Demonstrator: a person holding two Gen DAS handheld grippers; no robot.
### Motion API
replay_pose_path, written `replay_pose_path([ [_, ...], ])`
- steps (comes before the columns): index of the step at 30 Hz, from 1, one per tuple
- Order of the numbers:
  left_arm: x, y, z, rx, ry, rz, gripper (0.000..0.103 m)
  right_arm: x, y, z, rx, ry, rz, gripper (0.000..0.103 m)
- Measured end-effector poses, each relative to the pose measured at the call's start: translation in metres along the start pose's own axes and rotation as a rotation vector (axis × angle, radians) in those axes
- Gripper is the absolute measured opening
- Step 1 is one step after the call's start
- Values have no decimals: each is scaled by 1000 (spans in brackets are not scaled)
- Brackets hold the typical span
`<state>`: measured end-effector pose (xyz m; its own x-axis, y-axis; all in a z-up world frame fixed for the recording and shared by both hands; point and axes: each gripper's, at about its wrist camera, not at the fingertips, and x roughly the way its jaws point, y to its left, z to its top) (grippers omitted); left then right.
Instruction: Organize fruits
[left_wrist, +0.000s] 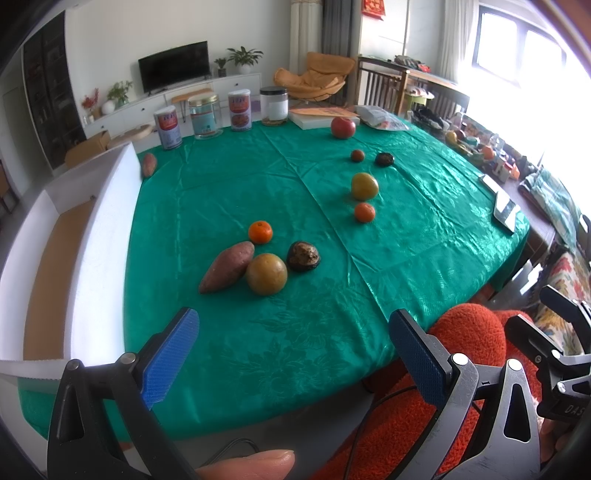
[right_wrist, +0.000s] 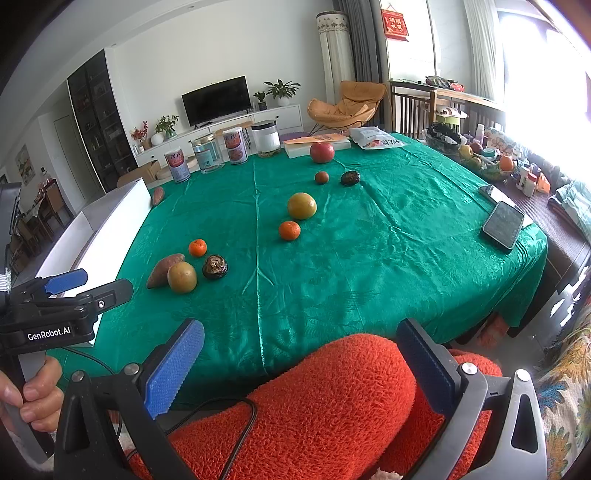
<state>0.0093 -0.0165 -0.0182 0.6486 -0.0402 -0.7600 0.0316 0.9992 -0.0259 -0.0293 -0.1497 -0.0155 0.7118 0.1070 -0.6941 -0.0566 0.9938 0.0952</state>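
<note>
Left wrist: sweet potato (left_wrist: 227, 272) beyond open left hand-held gripper (left_wrist: 291, 354).

**Setting: home living room**

Domestic interior. Flat television (right_wrist: 216, 99) on a low white cabinet (right_wrist: 236, 127) with potted plants (right_wrist: 282, 90); orange lounge chair (right_wrist: 345, 105) by curtains (right_wrist: 360, 44); red wall hanging (right_wrist: 394, 21); dark glass-front shelving (right_wrist: 98, 122). Desk under a green cloth (right_wrist: 388, 258) carries food tins (right_wrist: 179, 165) and jars (right_wrist: 266, 138).
</note>
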Motion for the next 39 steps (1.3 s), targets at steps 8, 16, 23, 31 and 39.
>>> replay_pose_path([
  [8,0,0,0,0,1,0,103,0,0,0,-1,0,0,103],
  [16,0,0,0,-1,1,0,103,0,0,0,0,1,0,103],
  [23,0,0,0,0,0,0,103,0,0,0,1,1,0,103],
  [31,0,0,0,0,0,1,103,0,0,1,1,1,0,103],
  [39,-3,5,2,-15,-25,8,103,-40,-37,50,-271,-35,-217,103],
])
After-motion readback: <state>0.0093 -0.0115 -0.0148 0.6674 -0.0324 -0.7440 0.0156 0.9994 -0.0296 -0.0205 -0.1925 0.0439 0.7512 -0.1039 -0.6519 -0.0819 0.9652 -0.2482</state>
